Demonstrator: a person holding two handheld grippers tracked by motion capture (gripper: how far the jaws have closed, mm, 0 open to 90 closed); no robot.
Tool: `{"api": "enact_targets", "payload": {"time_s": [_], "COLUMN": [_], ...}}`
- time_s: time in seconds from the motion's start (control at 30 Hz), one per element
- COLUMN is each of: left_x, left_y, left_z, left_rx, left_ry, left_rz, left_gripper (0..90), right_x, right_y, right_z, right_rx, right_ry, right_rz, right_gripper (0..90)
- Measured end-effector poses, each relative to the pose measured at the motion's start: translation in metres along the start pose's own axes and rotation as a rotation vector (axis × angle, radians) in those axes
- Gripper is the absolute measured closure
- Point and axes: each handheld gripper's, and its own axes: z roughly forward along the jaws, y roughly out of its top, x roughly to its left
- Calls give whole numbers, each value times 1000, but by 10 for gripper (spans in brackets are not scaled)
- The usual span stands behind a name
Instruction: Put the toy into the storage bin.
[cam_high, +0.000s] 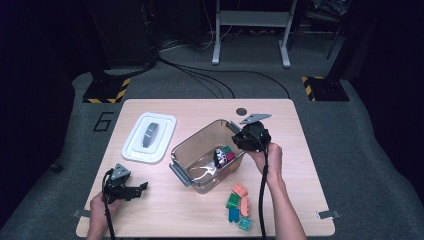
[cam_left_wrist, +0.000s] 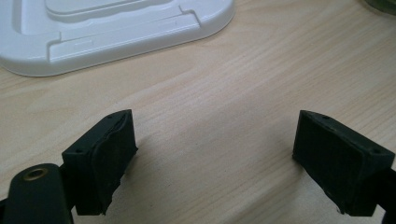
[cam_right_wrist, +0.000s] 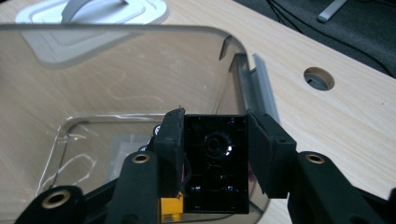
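Note:
My right gripper reaches over the near right rim of a clear plastic bin and is shut on a black brick, whose hollow underside faces the camera in the right gripper view. The jaws press on its two sides above the bin's inside. A green and a dark red brick lie in the bin beside the held one. My left gripper rests low at the table's front left, open, with bare wood between its pads.
A white bin lid with a grey handle lies left of the bin, its edge near the left gripper. Several loose bricks in orange, green and blue sit near the front right. A cable hole is at the table's far edge.

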Motion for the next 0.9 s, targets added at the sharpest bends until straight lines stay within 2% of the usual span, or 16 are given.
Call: {"api": "enact_targets", "payload": {"time_s": [0.2,0.27,0.33,0.6,0.7,0.9], "left_x": [0,0,0,0,0,0], "left_y": [0,0,0,0,0,0], "left_z": [0,0,0,0,0,0], "left_rx": [0,0,0,0,0,-1], "left_ry": [0,0,0,0,0,0], "left_rz": [0,0,0,0,0,-1], "left_gripper": [129,129,129,129,129,129], "right_x": [5,7,8,4,1,-3], "right_y": [-3,-4,-5,-16,-28,-56], "right_z": [6,4,1,-20,-29,-39], "right_rx": [24,28,37,-13,-17,-15], "right_ry": [-17,-34,-41,-45,-36,-22], "right_rz": [-50,-73,-68,12,44,79], "right_gripper": [574,506,463,316,291,265]}}
